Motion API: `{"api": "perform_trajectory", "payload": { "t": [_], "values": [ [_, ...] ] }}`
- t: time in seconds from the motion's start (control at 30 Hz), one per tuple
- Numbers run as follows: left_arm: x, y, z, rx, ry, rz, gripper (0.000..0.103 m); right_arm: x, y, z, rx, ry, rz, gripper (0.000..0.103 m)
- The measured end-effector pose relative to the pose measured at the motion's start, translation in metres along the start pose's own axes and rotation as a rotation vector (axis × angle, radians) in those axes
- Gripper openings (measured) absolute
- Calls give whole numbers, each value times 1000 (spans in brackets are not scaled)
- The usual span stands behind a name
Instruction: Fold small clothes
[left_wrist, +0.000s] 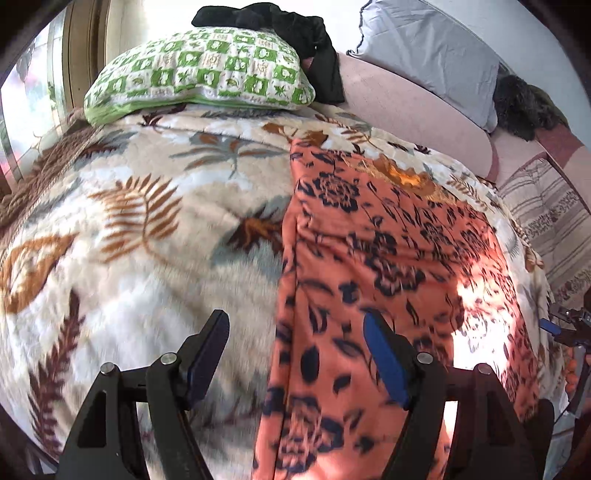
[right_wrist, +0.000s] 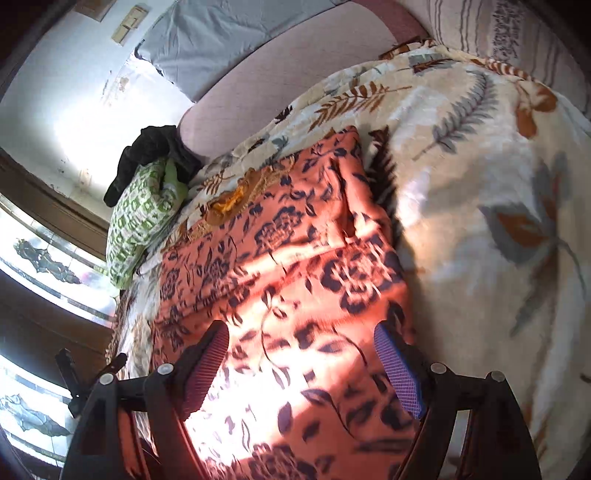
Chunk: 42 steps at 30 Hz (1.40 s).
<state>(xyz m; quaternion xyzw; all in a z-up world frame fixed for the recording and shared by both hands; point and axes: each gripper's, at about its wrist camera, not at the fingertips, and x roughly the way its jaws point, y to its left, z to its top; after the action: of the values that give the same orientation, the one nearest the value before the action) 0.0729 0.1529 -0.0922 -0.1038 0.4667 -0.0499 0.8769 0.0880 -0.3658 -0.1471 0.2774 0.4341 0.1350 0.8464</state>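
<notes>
An orange garment with dark blue flowers (left_wrist: 388, 266) lies flat and long on a cream leaf-print blanket (left_wrist: 140, 221). My left gripper (left_wrist: 295, 350) is open and empty, hovering over the garment's left edge near its close end. The right gripper shows at the far right of the left wrist view (left_wrist: 565, 328). In the right wrist view the same garment (right_wrist: 288, 280) runs away from me. My right gripper (right_wrist: 303, 354) is open and empty just above the garment's near part. Embroidered orange trim (right_wrist: 232, 199) marks the garment's far end.
A green and white checked pillow (left_wrist: 199, 77) lies at the far end with a black cloth (left_wrist: 295, 33) on it. A grey pillow (left_wrist: 436, 55), a pink bolster (left_wrist: 406, 110), a dark furry item (left_wrist: 524, 107) and a striped cloth (left_wrist: 546, 221) lie to the right. A window (right_wrist: 48, 258) stands at the left.
</notes>
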Motion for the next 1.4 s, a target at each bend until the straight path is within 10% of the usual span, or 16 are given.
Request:
{"api": "perform_trajectory", "payload": {
  "t": [0.33,0.73,0.87,1.1,1.2,1.3,1.4],
  "values": [
    [-18,23,-103,-139,142,-93,76,-40,-73,-85,53,179,56,83],
    [-8,25,-121,-192,150,-105,74,-29,-93,-122,155,225,170,57],
    [-20,17,-120,-164,125,-121,53,-35,-89,-125,152,218,175,53],
    [-11,19,-122,-164,156,-80,59,-32,-89,-130,140,232,163,51],
    [-7,15,-121,-114,180,-45,13,-30,-78,-130,100,253,185,49],
    [-12,23,-119,-171,170,-81,10,-21,-79,-133,105,287,124,14],
    [-26,19,-115,-153,126,-100,9,-35,-70,-128,106,236,161,10]
  ]
}}
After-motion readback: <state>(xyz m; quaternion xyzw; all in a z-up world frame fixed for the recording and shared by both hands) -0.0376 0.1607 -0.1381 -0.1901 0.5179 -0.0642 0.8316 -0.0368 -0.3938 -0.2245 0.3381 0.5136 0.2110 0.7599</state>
